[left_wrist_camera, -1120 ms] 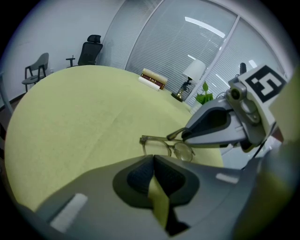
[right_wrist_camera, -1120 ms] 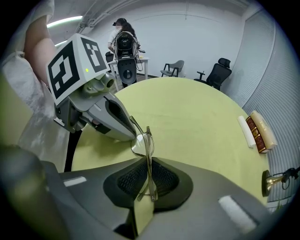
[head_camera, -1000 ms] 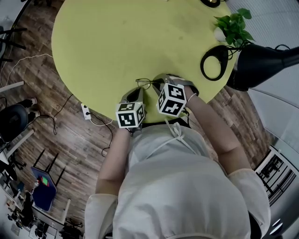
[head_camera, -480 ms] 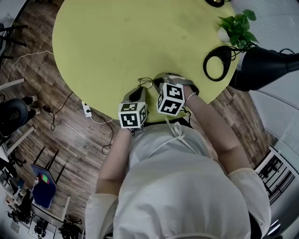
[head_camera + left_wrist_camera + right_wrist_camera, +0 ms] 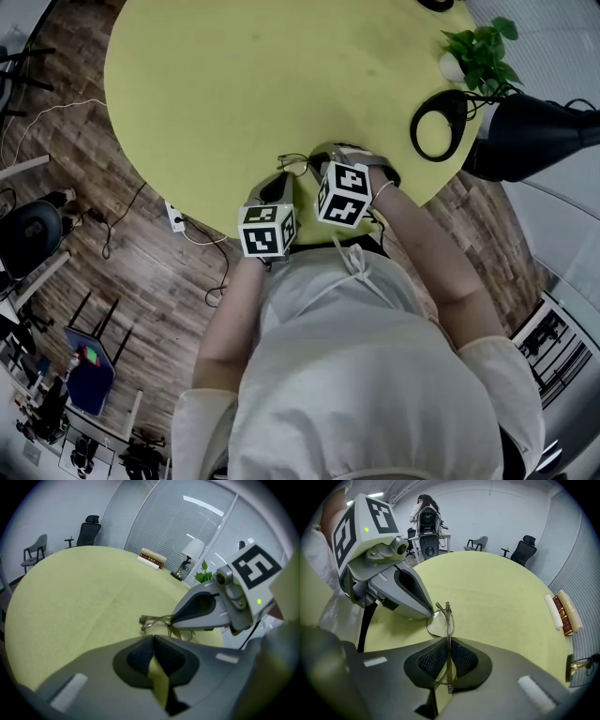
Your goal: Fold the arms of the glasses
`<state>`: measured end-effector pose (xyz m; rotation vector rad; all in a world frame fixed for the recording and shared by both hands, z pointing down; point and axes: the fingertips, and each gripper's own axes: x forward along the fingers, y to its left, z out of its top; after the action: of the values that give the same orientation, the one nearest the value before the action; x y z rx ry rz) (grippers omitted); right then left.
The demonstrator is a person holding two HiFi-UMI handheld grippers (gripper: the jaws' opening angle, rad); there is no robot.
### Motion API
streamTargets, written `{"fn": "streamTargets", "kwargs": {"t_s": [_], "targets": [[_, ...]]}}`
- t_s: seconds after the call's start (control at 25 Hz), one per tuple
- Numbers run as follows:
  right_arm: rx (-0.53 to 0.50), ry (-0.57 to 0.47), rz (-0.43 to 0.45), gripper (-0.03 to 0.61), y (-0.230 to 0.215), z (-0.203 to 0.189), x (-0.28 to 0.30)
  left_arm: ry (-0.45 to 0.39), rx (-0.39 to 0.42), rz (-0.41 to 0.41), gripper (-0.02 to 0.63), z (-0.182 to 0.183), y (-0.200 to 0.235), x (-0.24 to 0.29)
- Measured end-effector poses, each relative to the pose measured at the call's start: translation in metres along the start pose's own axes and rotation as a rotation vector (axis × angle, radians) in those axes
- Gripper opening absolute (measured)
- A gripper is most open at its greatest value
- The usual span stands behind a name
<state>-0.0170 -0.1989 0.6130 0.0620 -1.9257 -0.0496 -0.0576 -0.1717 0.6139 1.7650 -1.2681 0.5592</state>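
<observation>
A potted plant (image 5: pixel 478 56) stood at the round yellow table's (image 5: pixel 234 84) two o'clock edge; a power strip (image 5: pixel 174 220) lay on the wooden floor (image 5: pixel 141 309) at seven o'clock.

The person leans over with both bare forearms reaching down and forward. The left forearm (image 5: pixel 232 314) runs nearly straight ahead, while the right forearm (image 5: pixel 424 253) comes in at a slant from the outer side. Each hand carries a gripper, and the two sit close together, side by side, with their marker cubes turned upward. The left gripper (image 5: pixel 153 638) slopes downward, its jaws together at the tips with nothing between them. The right gripper (image 5: pixel 448 654) points down more steeply. Its jaws are closing, and the dark pads press on the thin frame of the glasses (image 5: pixel 447 618), which stands edge-on between them. The left gripper's nose lies just beside the right one's.
</observation>
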Motion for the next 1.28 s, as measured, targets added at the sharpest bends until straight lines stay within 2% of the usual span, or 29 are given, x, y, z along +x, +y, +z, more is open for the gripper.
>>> {"fn": "streamTargets", "kwargs": {"t_s": [0.12, 0.24, 0.4, 0.56, 0.8, 0.92, 1.04, 1.28], "targets": [[0.035, -0.02, 0.0, 0.033, -0.001, 0.001, 0.0, 0.007, -0.005, -0.005, 0.008, 0.0, 0.001, 0.0], [0.101, -0.061, 0.002, 0.104, -0.003, 0.003, -0.005, 0.02, -0.02, -0.022, 0.008, 0.001, -0.001, 0.0], [0.148, -0.107, -0.028, 0.103, -0.003, 0.007, -0.022, -0.001, 0.019, -0.033, 0.008, 0.009, -0.005, -0.012], [0.298, -0.228, -0.095, 0.088, -0.009, 0.01, -0.047, -0.043, 0.083, -0.037, 0.008, 0.027, -0.01, -0.028], [0.502, -0.426, -0.287, 0.005, -0.03, 0.017, -0.11, -0.202, 0.177, -0.038, 0.008, 0.085, -0.026, -0.07], [0.62, -0.512, -0.404, 0.0, -0.042, 0.018, -0.146, -0.293, 0.249, -0.044, 0.008, 0.115, -0.041, -0.099], [0.647, -0.566, -0.492, 0.0, -0.049, 0.018, -0.174, -0.363, 0.315, -0.052, 0.008, 0.142, -0.055, -0.12], [0.669, -0.682, -0.661, -0.002, -0.05, 0.016, -0.232, -0.484, 0.388, -0.074, 0.008, 0.178, -0.078, -0.158]]}}
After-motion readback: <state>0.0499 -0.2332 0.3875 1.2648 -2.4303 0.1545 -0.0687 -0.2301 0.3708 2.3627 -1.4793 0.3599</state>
